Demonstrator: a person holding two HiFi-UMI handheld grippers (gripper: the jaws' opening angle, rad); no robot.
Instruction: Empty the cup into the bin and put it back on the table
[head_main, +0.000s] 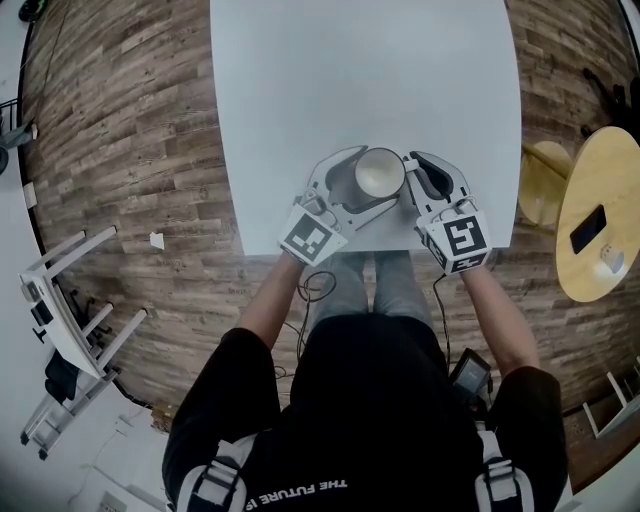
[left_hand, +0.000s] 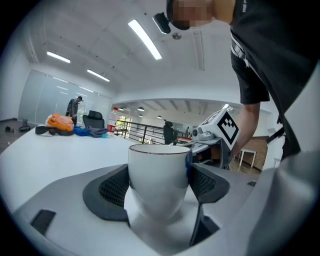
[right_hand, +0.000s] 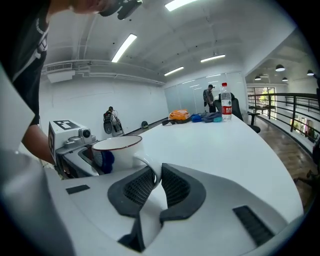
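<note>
A white cup (head_main: 380, 172) with a thin dark rim stands upright on the white table (head_main: 360, 70), close to its near edge. My left gripper (head_main: 372, 178) comes in from the left, its two dark pads pressed against opposite sides of the cup's body (left_hand: 159, 175). My right gripper (head_main: 410, 176) comes in from the right and is shut on the cup's handle (right_hand: 152, 167), which sits pinched between its pads. From the head view the inside of the cup looks pale, with nothing showing in it. No bin is in view.
A round wooden table (head_main: 600, 215) with a phone (head_main: 587, 228) on it stands at the right, with a stool (head_main: 545, 180) beside it. A white rack (head_main: 70, 320) lies on the floor at the left. A bottle (right_hand: 226, 102) and bundled clothes (right_hand: 192, 116) sit at the table's far end.
</note>
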